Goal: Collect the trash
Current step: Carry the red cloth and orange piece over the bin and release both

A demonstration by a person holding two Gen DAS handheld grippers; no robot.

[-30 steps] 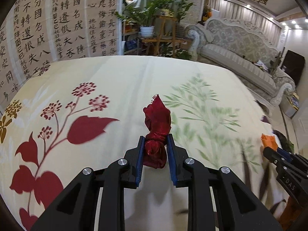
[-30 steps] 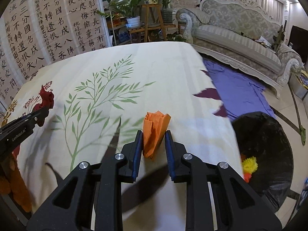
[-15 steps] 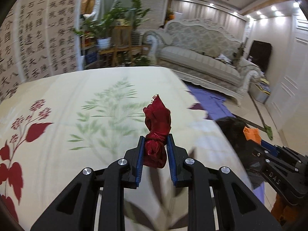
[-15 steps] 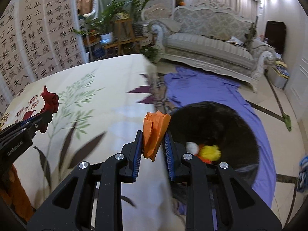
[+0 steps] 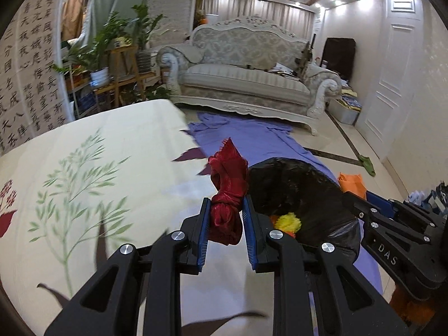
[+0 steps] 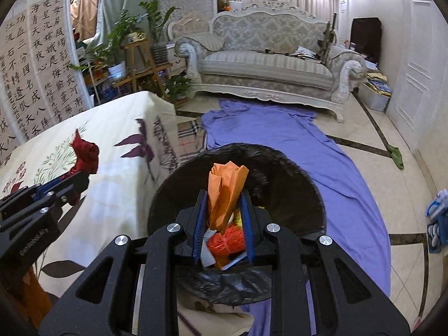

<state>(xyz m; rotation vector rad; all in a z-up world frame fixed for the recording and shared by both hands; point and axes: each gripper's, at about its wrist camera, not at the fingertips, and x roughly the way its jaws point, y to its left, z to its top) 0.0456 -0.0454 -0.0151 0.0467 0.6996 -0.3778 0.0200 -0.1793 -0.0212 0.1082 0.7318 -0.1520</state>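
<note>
"DAS" marks right claw, clamping orange paper; left claw clamps red cloth.

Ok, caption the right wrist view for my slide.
Right tongs grip crumpled orange paper above the open black trash bag, beside the floral-clothed table.

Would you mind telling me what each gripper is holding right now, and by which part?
The left gripper pinches the red cloth by its knotted lower end; the right gripper pinches the orange paper around its lower half.
</note>
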